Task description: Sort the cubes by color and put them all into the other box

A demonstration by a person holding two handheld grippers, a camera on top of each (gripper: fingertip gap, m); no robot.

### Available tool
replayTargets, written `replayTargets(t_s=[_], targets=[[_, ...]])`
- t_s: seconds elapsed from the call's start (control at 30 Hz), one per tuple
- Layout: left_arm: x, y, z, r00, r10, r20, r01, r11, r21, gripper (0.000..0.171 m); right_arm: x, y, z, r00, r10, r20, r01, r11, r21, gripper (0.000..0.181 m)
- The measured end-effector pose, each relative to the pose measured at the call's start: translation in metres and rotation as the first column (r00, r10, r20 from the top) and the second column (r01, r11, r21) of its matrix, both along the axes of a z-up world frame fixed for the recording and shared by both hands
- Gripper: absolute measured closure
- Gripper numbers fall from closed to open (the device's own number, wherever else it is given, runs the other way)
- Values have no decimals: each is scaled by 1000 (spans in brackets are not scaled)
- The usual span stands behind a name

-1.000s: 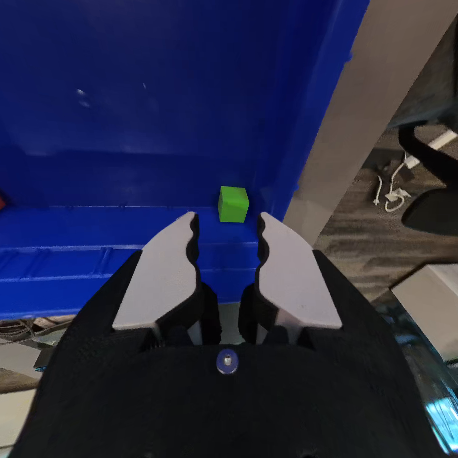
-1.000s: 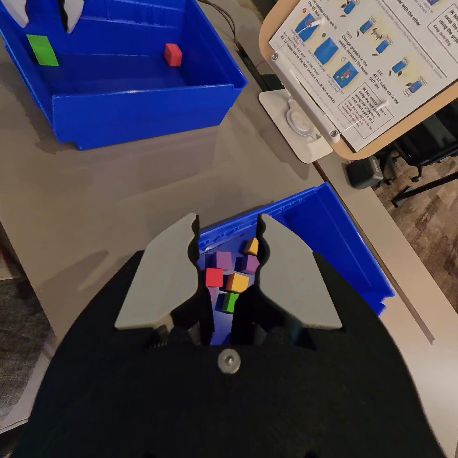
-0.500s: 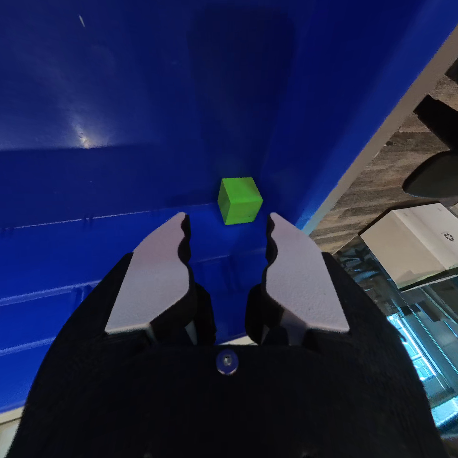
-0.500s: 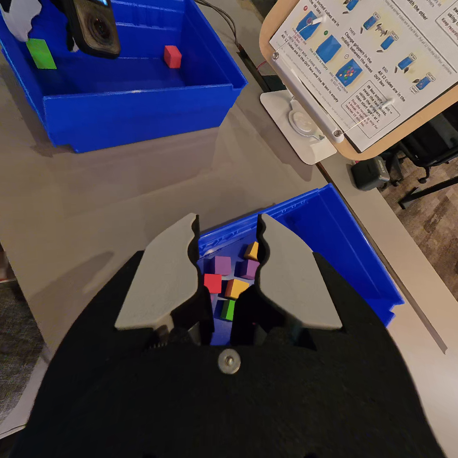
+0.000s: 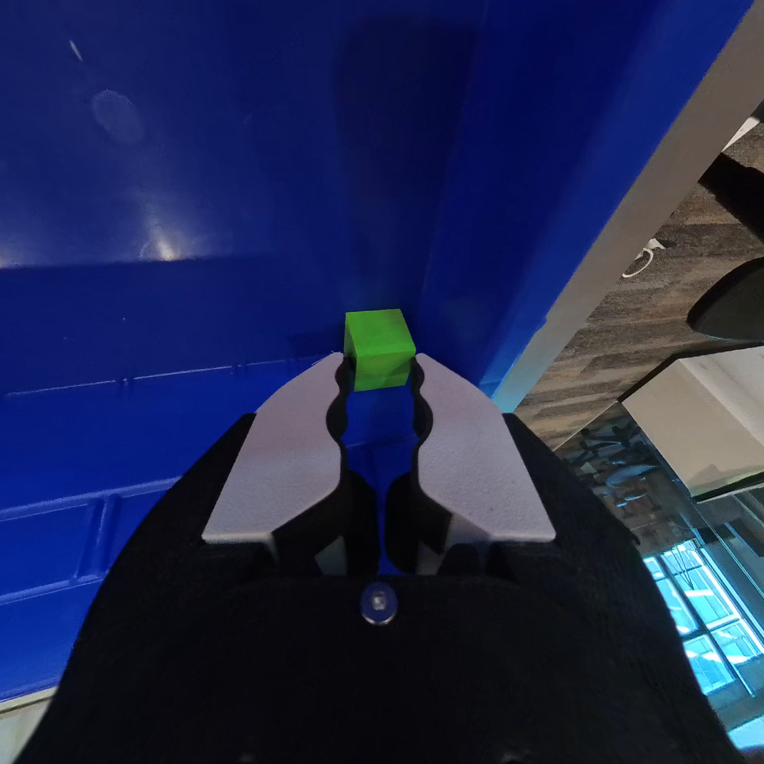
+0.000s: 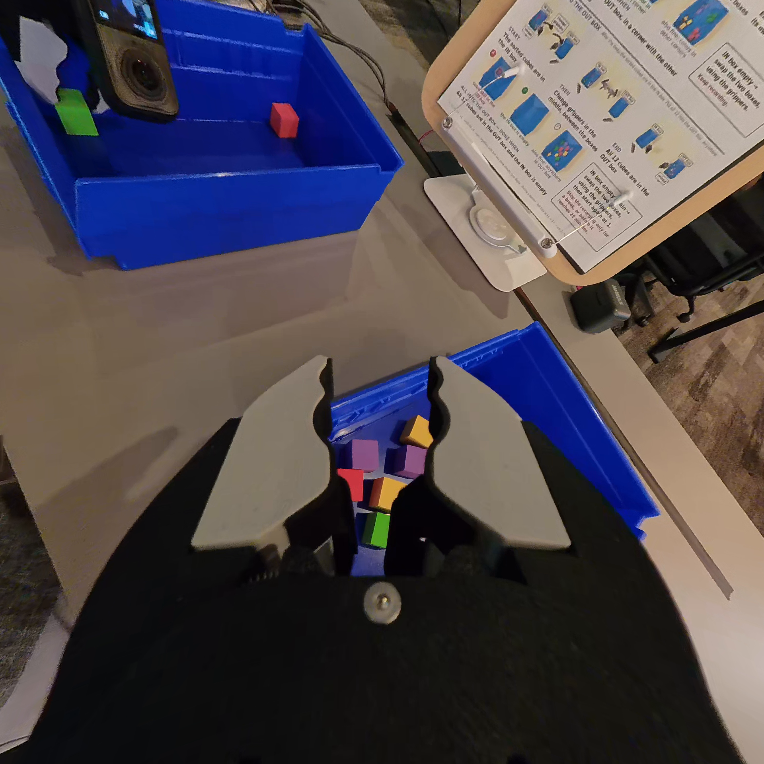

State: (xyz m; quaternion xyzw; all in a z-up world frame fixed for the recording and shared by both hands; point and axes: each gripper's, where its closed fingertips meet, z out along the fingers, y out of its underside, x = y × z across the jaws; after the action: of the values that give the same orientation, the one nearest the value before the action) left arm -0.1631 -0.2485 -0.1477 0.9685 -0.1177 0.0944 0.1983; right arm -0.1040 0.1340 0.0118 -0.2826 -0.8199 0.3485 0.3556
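Note:
My left gripper [image 5: 379, 361] reaches into the corner of a blue bin [image 5: 165, 165], and its two fingertips press the sides of a green cube [image 5: 378, 351] resting on the bin floor by the wall. The right wrist view shows the same bin [image 6: 227, 206], the green cube [image 6: 76, 111], a finger of the left gripper [image 6: 41, 66] with its camera [image 6: 136, 62], and a red cube [image 6: 284, 120]. My right gripper [image 6: 380, 364] is open and empty above a second blue bin [image 6: 558, 434] that holds several coloured cubes, among them a purple one [image 6: 364, 454] and an orange one [image 6: 384, 492].
Both bins stand on a grey table [image 6: 206, 330]. A printed instruction board [image 6: 599, 124] on a white stand [image 6: 488, 231] is at the table's right edge. Cables run behind the far bin. Carpeted floor and chair legs lie beyond the edge.
My left gripper has moved forward into the bin corner and its fingers have closed from wide apart onto the green cube. The right gripper has stayed open over the near bin.

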Motion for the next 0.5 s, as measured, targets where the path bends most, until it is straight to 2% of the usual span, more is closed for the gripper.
replayTargets(t_s=[0.17,0.23,0.3,0.37,0.4,0.43,0.5], targets=[[-5,-3,2,999,27,-38,-26,999,24,144,5,-3,3,1000,5,-11,-5,1000,4,138],[-6,3,8,996,91,-19,-89,992,87,144,6,-8,1,1000,19,-10,-19,1000,2,139],[-6,19,22,985,170,31,-173,964,204,144,7,-19,0,998,53,-23,-53,999,-7,139],[1,47,45,949,265,170,-310,879,363,144,7,-38,2,991,115,-69,-118,993,-32,137],[7,63,62,913,295,281,-396,806,440,144,7,-52,3,982,159,-101,-164,985,-47,136],[14,80,82,862,302,406,-486,718,499,144,8,-66,4,970,200,-134,-209,976,-53,135],[28,109,127,729,231,645,-651,526,548,145,9,-92,4,946,259,-196,-272,962,-40,133]])
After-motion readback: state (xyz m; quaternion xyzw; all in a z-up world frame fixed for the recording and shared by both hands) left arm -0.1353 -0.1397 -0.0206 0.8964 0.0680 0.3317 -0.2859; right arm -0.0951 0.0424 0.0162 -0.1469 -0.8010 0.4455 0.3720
